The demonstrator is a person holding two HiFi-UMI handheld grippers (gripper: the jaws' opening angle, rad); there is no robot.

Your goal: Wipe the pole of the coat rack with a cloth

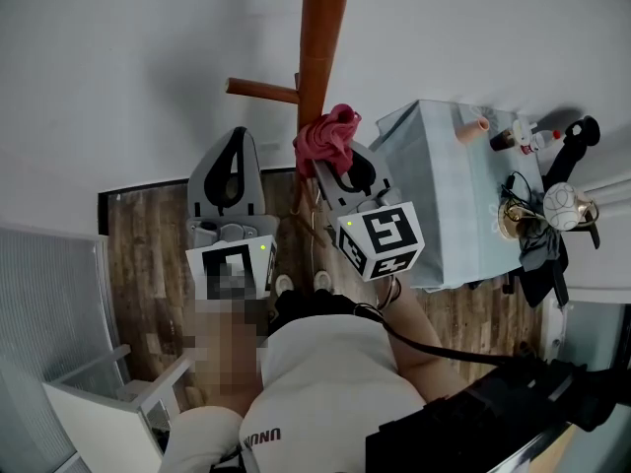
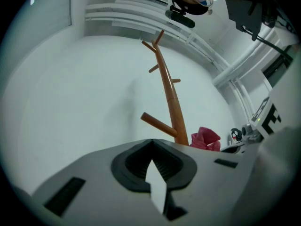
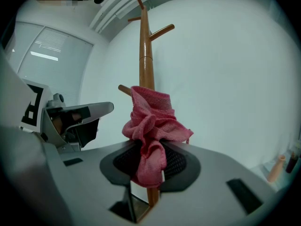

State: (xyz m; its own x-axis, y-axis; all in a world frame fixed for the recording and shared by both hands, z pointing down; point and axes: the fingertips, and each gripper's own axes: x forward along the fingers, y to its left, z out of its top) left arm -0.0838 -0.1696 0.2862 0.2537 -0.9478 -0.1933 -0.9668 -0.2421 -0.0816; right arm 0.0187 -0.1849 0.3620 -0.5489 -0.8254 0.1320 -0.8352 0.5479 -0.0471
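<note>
The right claw (image 3: 150, 160) was closed on the cloth (image 3: 153, 119), a crumpled pink bundle gripped between both jaws. The cloth was pressed against the front of the wooden pole (image 3: 146, 55), just below a short side peg (image 3: 124, 89). A strip of the pole was visible under the bundle, between the jaws. The left claw (image 2: 151, 142) was closed at its tips, and nothing was gripped in it. It was held to the left of the pole, apart from it, level with the right claw. A tabletop (image 1: 434, 215) under a pale covering, on which small items were set, was located to the right of the pole.
</note>
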